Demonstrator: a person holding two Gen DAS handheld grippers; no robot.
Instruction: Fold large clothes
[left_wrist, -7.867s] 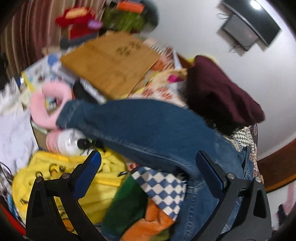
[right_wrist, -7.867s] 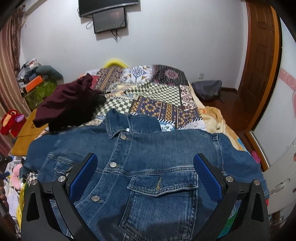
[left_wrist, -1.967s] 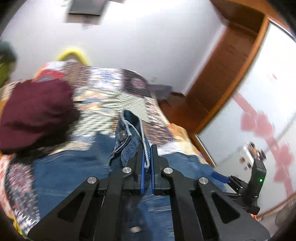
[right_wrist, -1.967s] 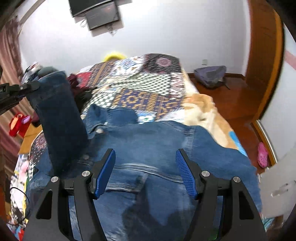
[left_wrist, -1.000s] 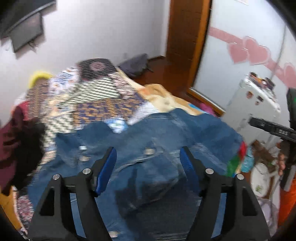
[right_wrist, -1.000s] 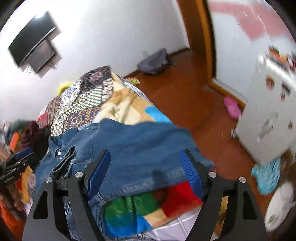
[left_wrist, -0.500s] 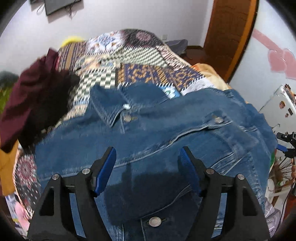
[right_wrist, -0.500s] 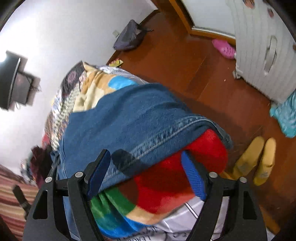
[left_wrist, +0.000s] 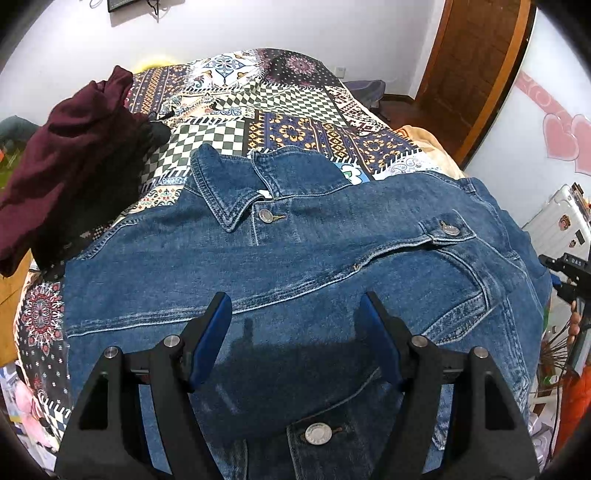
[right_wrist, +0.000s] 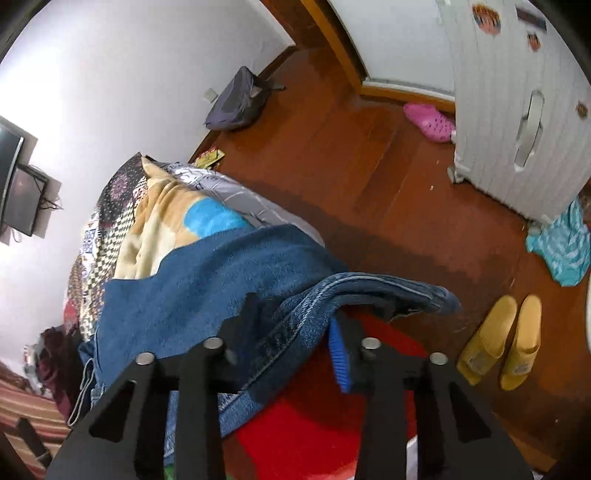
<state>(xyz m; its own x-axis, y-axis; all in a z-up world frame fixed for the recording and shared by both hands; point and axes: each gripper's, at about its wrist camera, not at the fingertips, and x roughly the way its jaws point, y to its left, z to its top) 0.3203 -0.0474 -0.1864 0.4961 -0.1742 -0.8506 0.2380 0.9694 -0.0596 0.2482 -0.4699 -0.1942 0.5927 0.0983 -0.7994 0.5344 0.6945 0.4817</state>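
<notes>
From the left wrist, the denim jacket (left_wrist: 295, 266) lies front up across the patterned bed (left_wrist: 280, 110), collar toward the far wall, one sleeve folded crosswise over the chest. The left tongs (left_wrist: 293, 332) hang open just above the jacket's lower front, holding nothing; a maroon garment (left_wrist: 70, 155) sits left of the collar. From the right wrist, the right tongs (right_wrist: 288, 343) are closing on the jacket's edge at the bed's side, denim between the jaws, above a red blanket (right_wrist: 314, 424). The right hand is therefore nearer the unfolded side, whose long axis runs toward the collar.
</notes>
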